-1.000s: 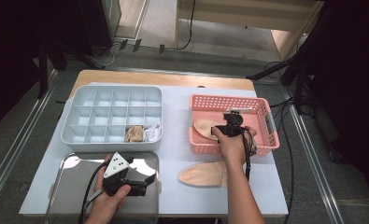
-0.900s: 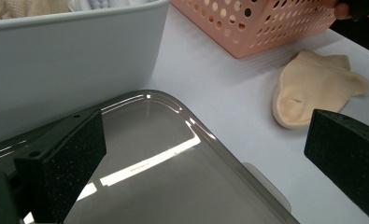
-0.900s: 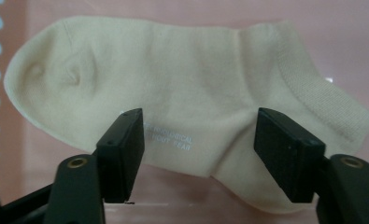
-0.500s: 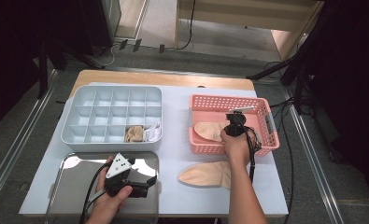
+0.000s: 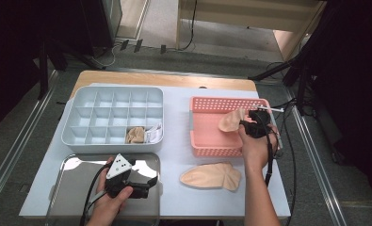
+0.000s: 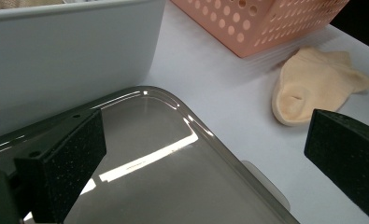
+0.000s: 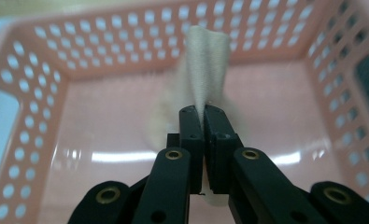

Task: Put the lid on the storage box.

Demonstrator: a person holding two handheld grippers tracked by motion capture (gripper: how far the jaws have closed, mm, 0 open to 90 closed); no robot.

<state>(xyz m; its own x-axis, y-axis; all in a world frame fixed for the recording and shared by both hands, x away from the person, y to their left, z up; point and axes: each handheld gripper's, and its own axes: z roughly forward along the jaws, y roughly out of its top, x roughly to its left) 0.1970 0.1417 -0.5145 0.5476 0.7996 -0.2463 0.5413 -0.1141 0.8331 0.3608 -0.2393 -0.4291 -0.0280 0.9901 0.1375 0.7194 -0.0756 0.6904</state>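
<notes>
My right gripper [image 5: 248, 123] hangs over the pink basket [image 5: 207, 149] and is shut on a beige sock [image 5: 230, 120]. In the right gripper view the jaws [image 7: 203, 112] pinch the sock [image 7: 205, 56], which is lifted off the basket floor [image 7: 102, 140]. A second beige sock [image 5: 212, 176] lies flat on the white table in front of the basket. My left gripper [image 5: 150, 184] rests low over the metal tray [image 5: 70, 193]. It is open [image 6: 205, 163], with nothing between its jaws.
A grey compartment box [image 5: 113, 143] stands behind the tray. Its front cells hold a rolled beige sock [image 5: 136, 135] and a white one [image 5: 154, 133]. The left gripper view takes in the flat sock [image 6: 313, 88] and the basket's corner [image 6: 261, 23]. Cables trail past the table's right edge.
The right gripper, earlier low in the basket over the sock, has closed on it and risen, lifting the sock off the basket floor. The left gripper has stayed put.
</notes>
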